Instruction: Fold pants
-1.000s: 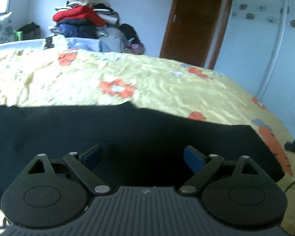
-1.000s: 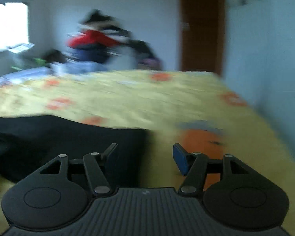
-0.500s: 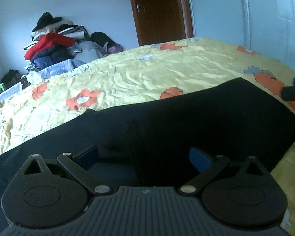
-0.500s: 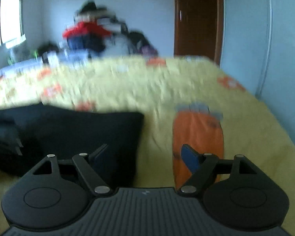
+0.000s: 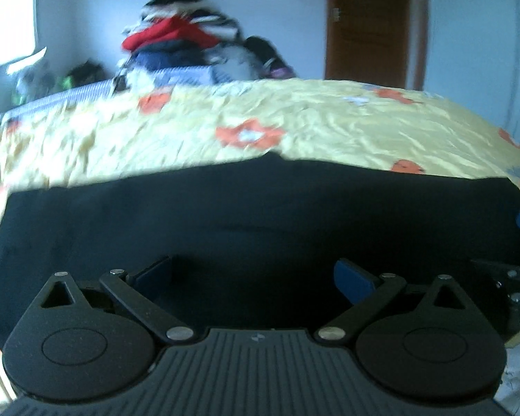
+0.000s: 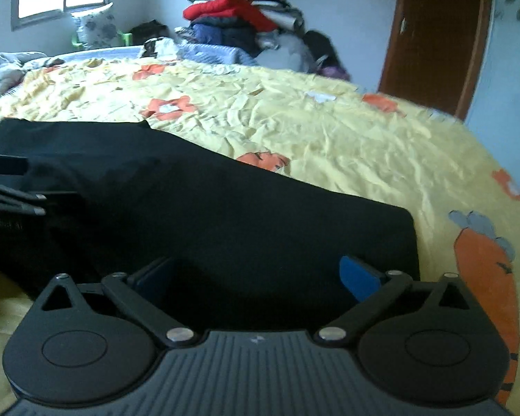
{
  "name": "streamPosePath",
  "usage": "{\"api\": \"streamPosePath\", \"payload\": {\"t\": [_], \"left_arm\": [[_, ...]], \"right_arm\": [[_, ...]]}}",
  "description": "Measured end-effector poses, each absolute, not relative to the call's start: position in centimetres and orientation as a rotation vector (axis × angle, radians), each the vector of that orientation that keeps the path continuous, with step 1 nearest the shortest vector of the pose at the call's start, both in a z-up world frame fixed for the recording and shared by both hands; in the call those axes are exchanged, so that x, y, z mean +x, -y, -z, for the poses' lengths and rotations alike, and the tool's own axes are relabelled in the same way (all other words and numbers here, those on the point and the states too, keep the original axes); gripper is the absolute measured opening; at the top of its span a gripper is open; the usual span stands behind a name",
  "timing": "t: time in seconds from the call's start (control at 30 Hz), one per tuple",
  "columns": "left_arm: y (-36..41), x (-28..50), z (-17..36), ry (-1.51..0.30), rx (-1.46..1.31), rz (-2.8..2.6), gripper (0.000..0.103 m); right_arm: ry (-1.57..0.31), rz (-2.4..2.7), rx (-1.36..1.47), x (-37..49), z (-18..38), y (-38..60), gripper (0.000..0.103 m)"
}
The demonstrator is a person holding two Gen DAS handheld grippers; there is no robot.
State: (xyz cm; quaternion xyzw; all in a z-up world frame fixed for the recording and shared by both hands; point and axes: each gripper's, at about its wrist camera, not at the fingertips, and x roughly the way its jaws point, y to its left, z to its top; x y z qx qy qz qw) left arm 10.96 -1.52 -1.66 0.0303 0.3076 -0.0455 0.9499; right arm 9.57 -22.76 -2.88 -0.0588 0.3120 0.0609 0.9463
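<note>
I've just let the right gripper (image 6: 256, 277) spread its jaws wide, nothing between them, and swung it over the black pants (image 6: 225, 215) lying flat on the yellow bedspread (image 6: 329, 138); the left gripper (image 5: 253, 277) hangs equally wide and empty above them; I judge both are set for the next fold.

**Colours on the bed**

The pants (image 6: 225, 215) are black all over, with no pattern. They lie on a yellow bed sheet (image 6: 329, 131) with orange flowers that have white middles. The sheet also has a big orange carrot (image 6: 485, 277) with a grey-blue top. The left gripper (image 5: 253, 277) and the right gripper (image 6: 256, 277) are black with blue pads. The pile of clothes (image 6: 239, 17) at the back has red, dark blue, white and black in it. The door (image 6: 433, 34) is brown, the wall (image 6: 346, 0) is pale blue-white
</note>
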Motion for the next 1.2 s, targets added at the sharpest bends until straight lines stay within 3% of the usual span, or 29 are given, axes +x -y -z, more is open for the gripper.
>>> {"api": "streamPosePath", "payload": {"t": [0.23, 0.5, 0.67, 0.77, 0.93, 1.2], "left_arm": [[2.3, 9.6, 0.9, -0.572, 0.099, 0.113, 0.102], [4.5, 12.3, -1.0, -0.608, -0.069, 0.205, 0.102], [6.9, 14.7, -1.4, -0.603, 0.061, 0.089, 0.103], [7.9, 16.1, -0.9, -0.645, 0.124, 0.101, 0.103], [7.6, 19.7, 0.6, -0.793, 0.019, 0.141, 0.103], [7.1, 17.7, 0.0, -0.684, 0.066, 0.144, 0.103]], "right_arm": [[-0.608, -0.113, -0.08, 9.3, 3.4, 23.0, 0.103], [-0.588, -0.116, -0.049, 9.2, 3.0, 23.5, 0.103], [-0.588, -0.068, -0.039, 10.7, 1.6, 25.3, 0.103], [-0.689, -0.106, -0.041, 13.1, 2.4, 26.2, 0.103], [-0.699, -0.132, -0.003, 15.5, 3.1, 27.0, 0.103], [-0.65, -0.08, 0.021, 13.1, 3.2, 26.3, 0.103]]}}
